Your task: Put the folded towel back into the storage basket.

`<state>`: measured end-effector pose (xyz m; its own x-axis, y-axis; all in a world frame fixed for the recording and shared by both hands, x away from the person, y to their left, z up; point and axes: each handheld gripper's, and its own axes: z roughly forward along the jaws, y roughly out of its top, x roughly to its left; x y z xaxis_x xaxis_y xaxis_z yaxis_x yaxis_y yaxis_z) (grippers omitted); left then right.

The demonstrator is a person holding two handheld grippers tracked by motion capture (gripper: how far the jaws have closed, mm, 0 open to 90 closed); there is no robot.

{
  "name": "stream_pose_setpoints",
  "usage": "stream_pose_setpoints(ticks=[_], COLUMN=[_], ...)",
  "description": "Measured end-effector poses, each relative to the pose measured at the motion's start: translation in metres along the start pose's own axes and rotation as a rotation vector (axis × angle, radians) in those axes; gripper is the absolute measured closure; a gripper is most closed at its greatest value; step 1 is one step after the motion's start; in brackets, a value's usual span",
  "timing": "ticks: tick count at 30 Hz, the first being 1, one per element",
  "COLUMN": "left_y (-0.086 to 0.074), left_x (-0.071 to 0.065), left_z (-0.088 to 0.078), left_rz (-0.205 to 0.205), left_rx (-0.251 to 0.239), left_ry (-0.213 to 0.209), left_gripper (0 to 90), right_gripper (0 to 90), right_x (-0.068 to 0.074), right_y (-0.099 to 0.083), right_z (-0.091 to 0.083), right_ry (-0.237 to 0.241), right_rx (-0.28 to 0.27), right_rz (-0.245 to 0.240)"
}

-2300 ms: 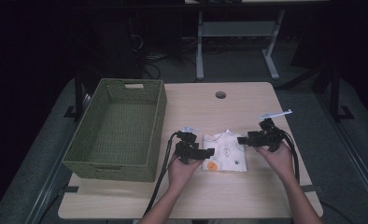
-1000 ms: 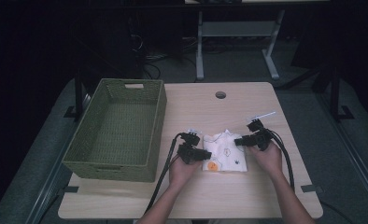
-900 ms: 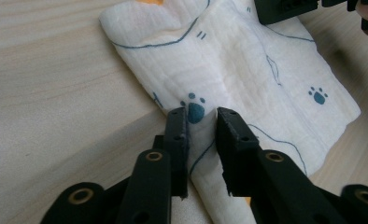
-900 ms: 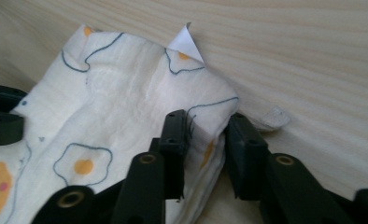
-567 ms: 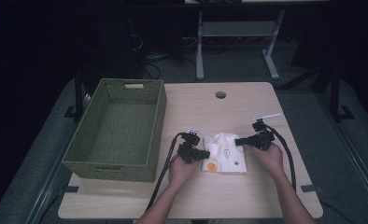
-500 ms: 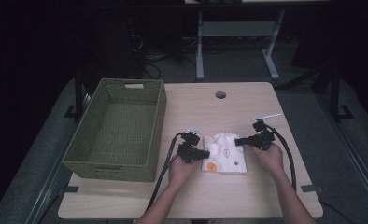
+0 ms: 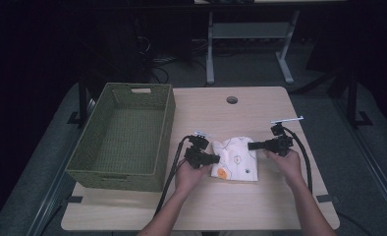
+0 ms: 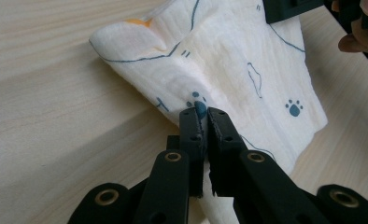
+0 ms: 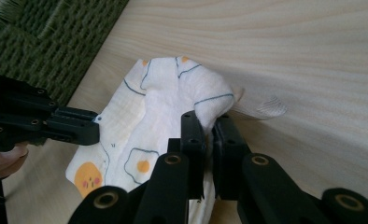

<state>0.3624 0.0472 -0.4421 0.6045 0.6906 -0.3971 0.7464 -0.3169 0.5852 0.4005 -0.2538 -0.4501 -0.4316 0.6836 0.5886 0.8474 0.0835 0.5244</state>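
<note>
A small white cloth [image 7: 236, 158] printed with fried eggs and paw marks lies on the wooden table [image 7: 260, 206] just right of its middle. My left gripper [image 7: 216, 158] comes in from the left and is shut on the cloth's [image 8: 229, 60] near left edge. My right gripper [image 7: 250, 145] reaches in from the right, shut on a raised fold at the cloth's [image 9: 168, 98] far right corner. In the left gripper view the jaws [image 8: 203, 114] meet over a blue paw print. The right gripper view has its jaws [image 9: 205, 119] pinching the hump of fabric.
A deep green woven basket [image 7: 157, 113] stands on the left half of the table, close beside the left hand. A round cable hole [image 7: 232, 100] sits near the table's far edge. Black cables trail from both grippers toward the front edge.
The right gripper has slid left onto the cloth's right corner and the fabric there has bunched up. The left gripper has hardly moved.
</note>
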Motion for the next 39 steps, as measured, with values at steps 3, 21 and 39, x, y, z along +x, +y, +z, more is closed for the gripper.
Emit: stream_pose_setpoints(ticks=[3,21,39], left_y=[0.002,0.026,0.043], left_x=[-0.001,-0.02,-0.01], left_z=[-0.005,-0.045,-0.097], left_rz=[0.005,0.053,0.052], left_rx=[-0.003,-0.053,-0.111], left_ry=[-0.004,-0.043,-0.07], left_gripper=[85.8,85.8,85.9], right_gripper=[84.3,84.3,84.3], right_x=[0.003,0.021,0.07], right_y=[0.003,0.014,0.052], right_z=[-0.003,-0.023,-0.034], right_ry=[0.014,0.068,0.087], right_rx=[-0.007,-0.047,-0.058], right_rz=[-0.001,-0.001,-0.079])
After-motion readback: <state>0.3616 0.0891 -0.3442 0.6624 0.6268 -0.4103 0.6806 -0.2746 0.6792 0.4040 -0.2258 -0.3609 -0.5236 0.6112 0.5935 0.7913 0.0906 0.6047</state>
